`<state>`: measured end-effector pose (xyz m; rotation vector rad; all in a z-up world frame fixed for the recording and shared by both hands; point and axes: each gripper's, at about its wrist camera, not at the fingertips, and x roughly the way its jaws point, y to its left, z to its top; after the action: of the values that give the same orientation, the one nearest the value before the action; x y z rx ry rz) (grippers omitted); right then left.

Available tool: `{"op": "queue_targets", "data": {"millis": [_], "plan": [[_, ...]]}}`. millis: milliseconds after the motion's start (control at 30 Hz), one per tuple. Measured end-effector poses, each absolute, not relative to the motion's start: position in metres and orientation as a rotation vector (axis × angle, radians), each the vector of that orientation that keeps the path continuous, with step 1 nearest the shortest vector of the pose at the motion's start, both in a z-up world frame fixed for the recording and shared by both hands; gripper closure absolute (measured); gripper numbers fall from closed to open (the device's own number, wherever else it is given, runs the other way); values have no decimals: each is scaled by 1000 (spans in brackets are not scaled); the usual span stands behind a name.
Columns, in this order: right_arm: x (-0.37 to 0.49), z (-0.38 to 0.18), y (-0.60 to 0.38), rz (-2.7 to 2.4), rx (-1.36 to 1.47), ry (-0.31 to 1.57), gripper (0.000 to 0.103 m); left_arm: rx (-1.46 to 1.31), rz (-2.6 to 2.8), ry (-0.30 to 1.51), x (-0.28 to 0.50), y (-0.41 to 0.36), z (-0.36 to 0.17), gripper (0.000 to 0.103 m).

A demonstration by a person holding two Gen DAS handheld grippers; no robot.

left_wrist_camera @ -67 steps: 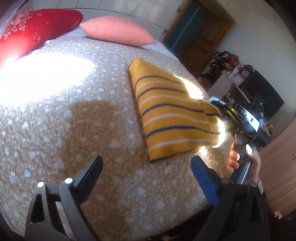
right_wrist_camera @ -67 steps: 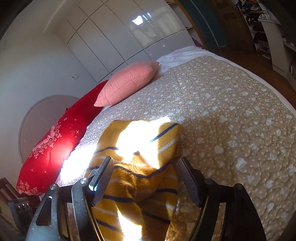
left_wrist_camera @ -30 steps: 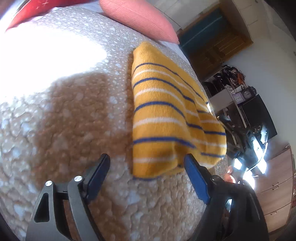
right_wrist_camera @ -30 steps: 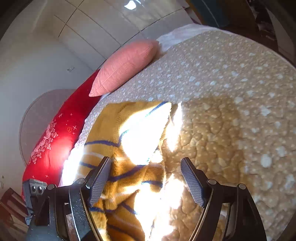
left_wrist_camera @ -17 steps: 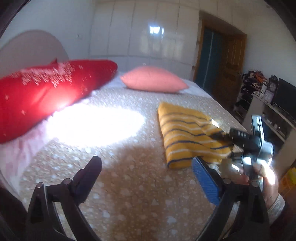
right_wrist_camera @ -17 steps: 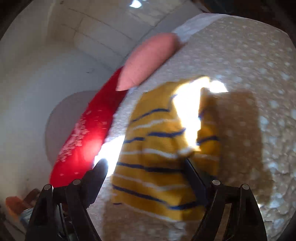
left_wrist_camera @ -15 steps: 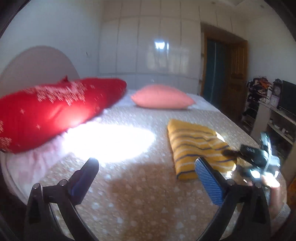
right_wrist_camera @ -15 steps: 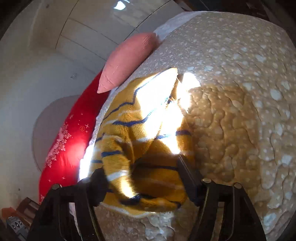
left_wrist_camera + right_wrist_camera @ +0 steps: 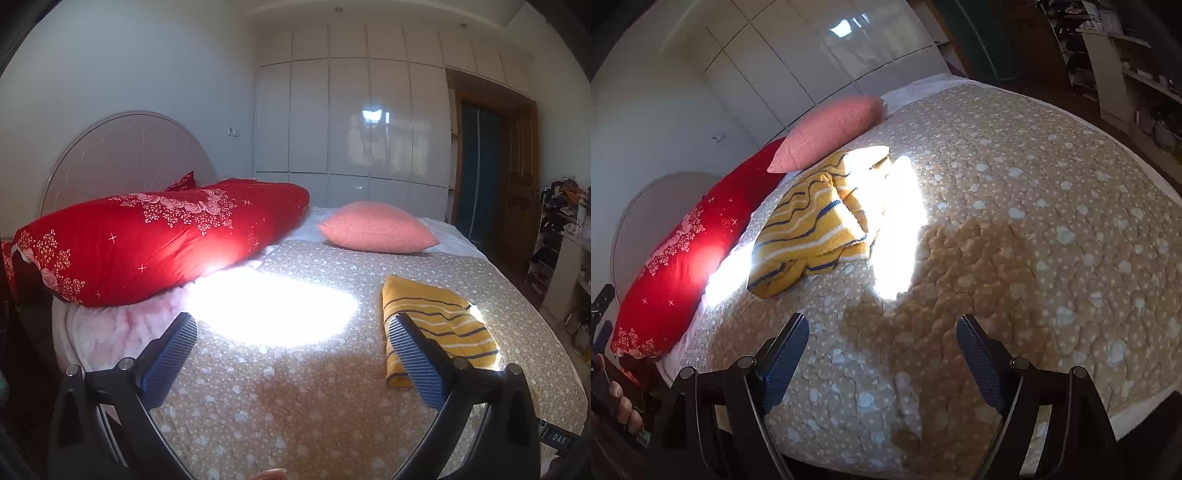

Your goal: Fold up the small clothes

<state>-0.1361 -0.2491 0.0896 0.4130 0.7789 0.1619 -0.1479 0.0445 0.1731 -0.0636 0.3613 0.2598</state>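
left gripper (image 9: 291, 343): jaws wide apart, nothing between, hung above bed (image 9: 295, 406) | right gripper (image 9: 882, 350): jaws opening, nothing between, clear of cloth | yellow striped garment (image 9: 812, 225): lay folded on bed, at 10 o'clock in right wrist view, 3 o'clock in left wrist view, near pink cushion (image 9: 827, 129), partly in sun patch (image 9: 901, 221)

You faced a knitted yellow striped garment (image 9: 812, 229) on a quilted, puckered bedspread (image 9: 1034, 221); the wardrobe doors (image 9: 351, 122) looked glossy, the red pillow (image 9: 147, 240) satiny.
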Motion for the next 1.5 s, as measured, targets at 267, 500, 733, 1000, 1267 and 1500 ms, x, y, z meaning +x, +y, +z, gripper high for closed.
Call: {"op": "queue_targets", "data": {"millis": [267,500,733,1000,1267,1500], "plan": [[-147,88,-209,178,295,818,16,-22,171,553,-144,25,152,0],[-155,88,-183,187,195,836,15,23,131,626,-149,14,134,0],[-155,86,-172,189,161,853,15,17,116,663,-148,14,127,0],[-155,84,-166,185,118,857,13,22,94,687,-146,9,121,0],[-154,78,-166,174,120,882,13,5,85,716,-144,9,115,0],[-154,75,-158,182,79,891,13,-9,46,747,-141,5,107,0]]}}
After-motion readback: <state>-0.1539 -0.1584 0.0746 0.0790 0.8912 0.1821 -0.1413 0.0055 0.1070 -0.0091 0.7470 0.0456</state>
